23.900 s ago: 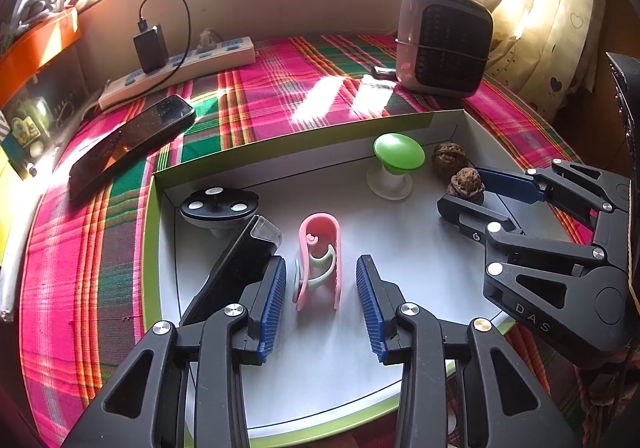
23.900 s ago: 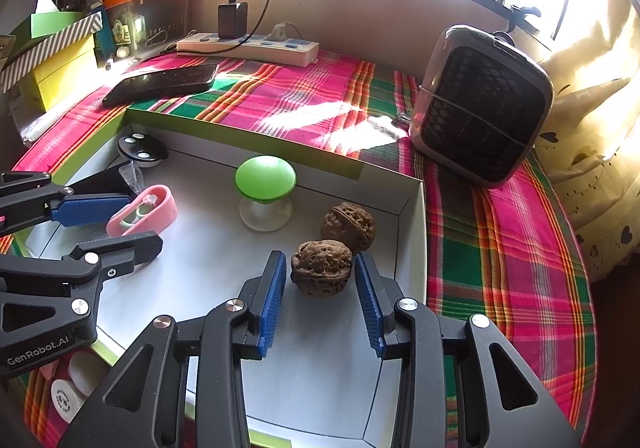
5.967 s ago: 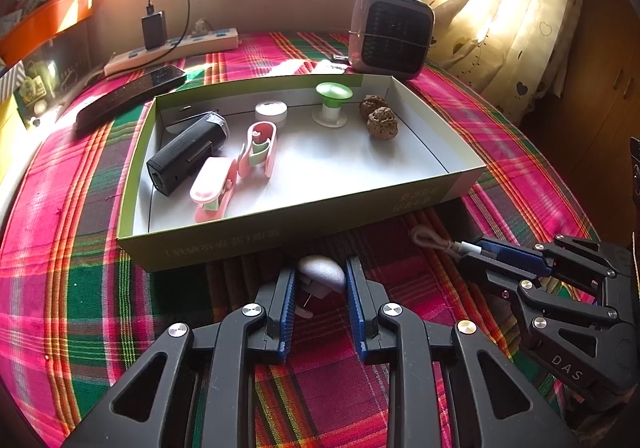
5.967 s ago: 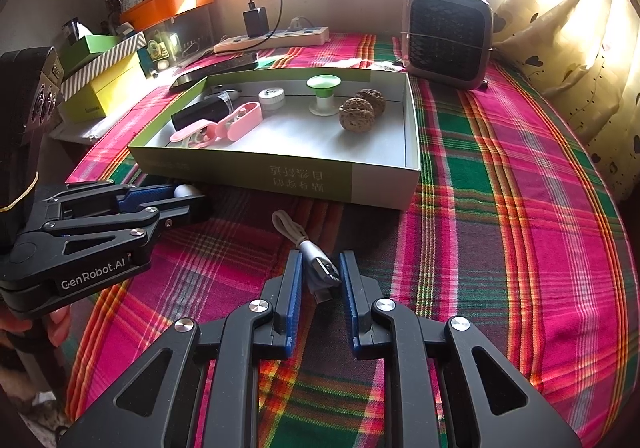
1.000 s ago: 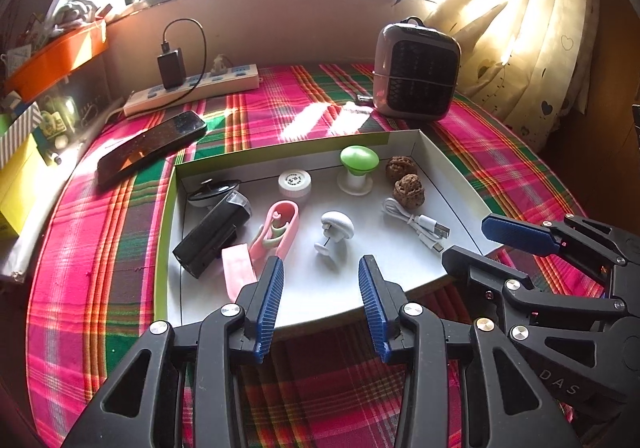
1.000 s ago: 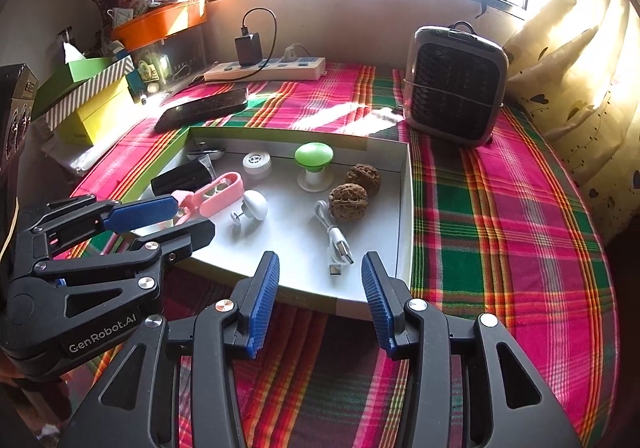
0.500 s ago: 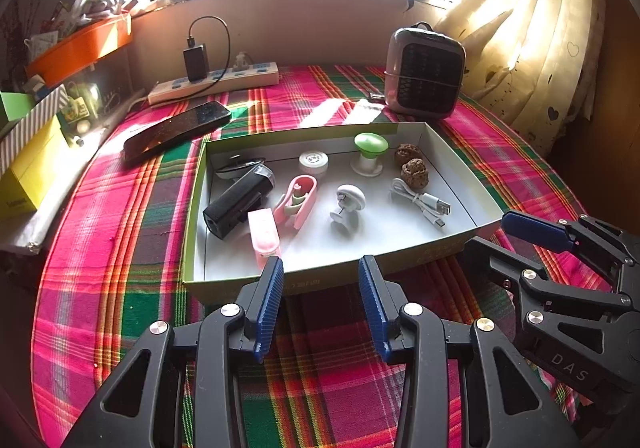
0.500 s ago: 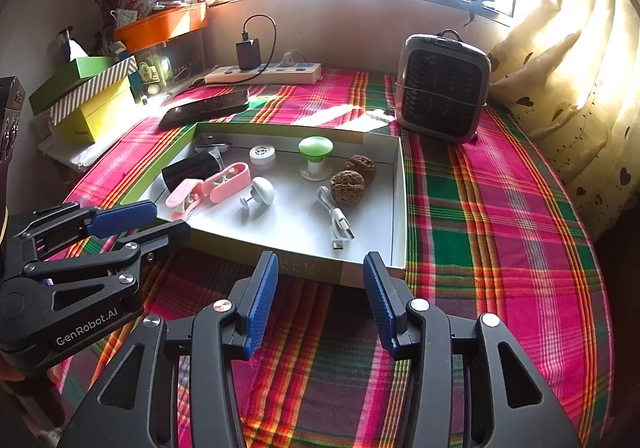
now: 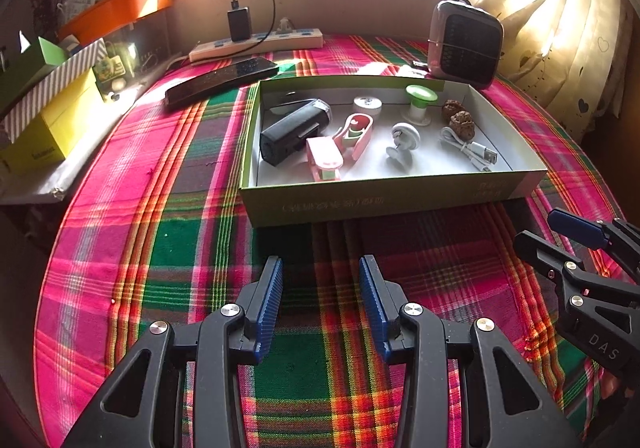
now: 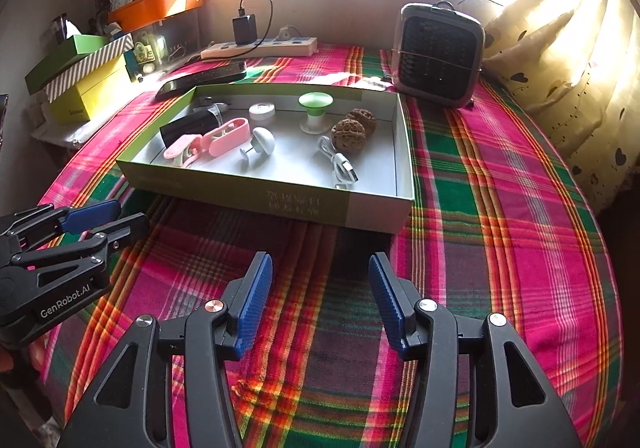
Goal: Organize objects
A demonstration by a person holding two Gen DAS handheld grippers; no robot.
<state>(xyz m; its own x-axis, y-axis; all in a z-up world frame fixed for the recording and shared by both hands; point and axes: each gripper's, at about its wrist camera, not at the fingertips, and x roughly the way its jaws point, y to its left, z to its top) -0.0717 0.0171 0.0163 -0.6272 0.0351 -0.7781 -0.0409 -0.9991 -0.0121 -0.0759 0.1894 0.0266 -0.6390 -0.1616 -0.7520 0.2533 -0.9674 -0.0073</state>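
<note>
The green cardboard box sits on the plaid tablecloth. Inside it lie two walnuts, a white USB cable, a white mushroom-shaped hook, a green-capped one and pink clips. Both grippers hover just before the box's near wall: the left gripper gapes empty; the right gripper has just been opening, nothing between its jaws.
</note>
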